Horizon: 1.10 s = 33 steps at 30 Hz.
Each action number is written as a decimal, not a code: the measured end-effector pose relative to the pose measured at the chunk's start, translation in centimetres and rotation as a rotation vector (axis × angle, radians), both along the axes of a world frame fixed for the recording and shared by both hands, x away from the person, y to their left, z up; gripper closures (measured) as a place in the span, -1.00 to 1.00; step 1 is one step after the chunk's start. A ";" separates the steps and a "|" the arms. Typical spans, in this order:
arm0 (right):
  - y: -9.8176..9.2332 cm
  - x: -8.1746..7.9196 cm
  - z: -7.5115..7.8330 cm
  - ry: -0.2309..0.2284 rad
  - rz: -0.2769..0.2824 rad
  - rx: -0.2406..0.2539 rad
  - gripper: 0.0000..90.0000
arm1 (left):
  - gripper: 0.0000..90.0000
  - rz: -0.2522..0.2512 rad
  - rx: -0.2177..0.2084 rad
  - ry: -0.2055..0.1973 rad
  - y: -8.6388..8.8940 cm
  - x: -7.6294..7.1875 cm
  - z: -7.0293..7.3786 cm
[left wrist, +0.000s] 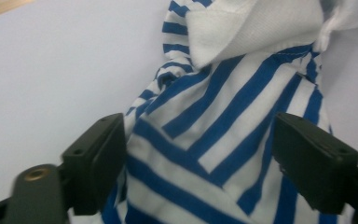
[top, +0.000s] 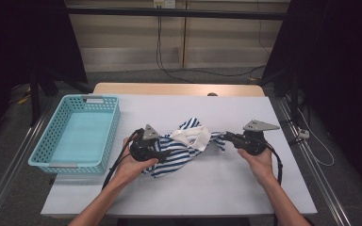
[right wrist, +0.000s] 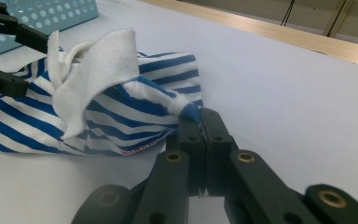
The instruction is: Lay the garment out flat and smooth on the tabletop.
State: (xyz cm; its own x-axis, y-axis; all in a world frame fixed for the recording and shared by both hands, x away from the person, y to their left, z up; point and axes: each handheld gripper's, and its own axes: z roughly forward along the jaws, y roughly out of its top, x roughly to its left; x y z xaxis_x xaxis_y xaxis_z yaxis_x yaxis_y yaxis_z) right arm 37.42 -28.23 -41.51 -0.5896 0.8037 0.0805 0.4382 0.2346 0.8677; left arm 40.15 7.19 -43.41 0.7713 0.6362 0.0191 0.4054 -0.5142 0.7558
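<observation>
A blue-and-white striped garment [top: 184, 150] with a white collar lies crumpled at the middle of the white table [top: 193, 188]. My left gripper [top: 166, 151] is at its left end. In the left gripper view the jaws stand wide apart, with striped cloth [left wrist: 214, 140] between them and not pinched. My right gripper [top: 227, 136] is at the garment's right end. In the right gripper view the right gripper [right wrist: 200, 123] is shut on a bunched corner of the striped cloth [right wrist: 121, 102], low over the table. The left gripper [right wrist: 23, 58] shows open at the far side.
A light blue perforated basket [top: 108, 136] stands on the table's left part, close to my left hand; its wall [right wrist: 51, 14] appears behind the garment in the right gripper view. Bare white tabletop lies in front of and to the right of the garment.
</observation>
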 end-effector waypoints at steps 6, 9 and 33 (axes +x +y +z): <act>0.2 0.2 -0.3 0.012 0.000 0.008 0.99 | -0.66 -0.021 0.101 0.014 -1.9 0.2 -1.3; 0.4 0.2 -0.4 0.016 0.009 0.001 0.99 | -0.59 -0.006 0.109 0.026 -2.3 0.1 -1.7; -0.7 -2.2 0.8 -0.020 0.009 -0.005 0.99 | 0.67 -0.155 -0.056 0.149 -2.6 -2.8 -0.4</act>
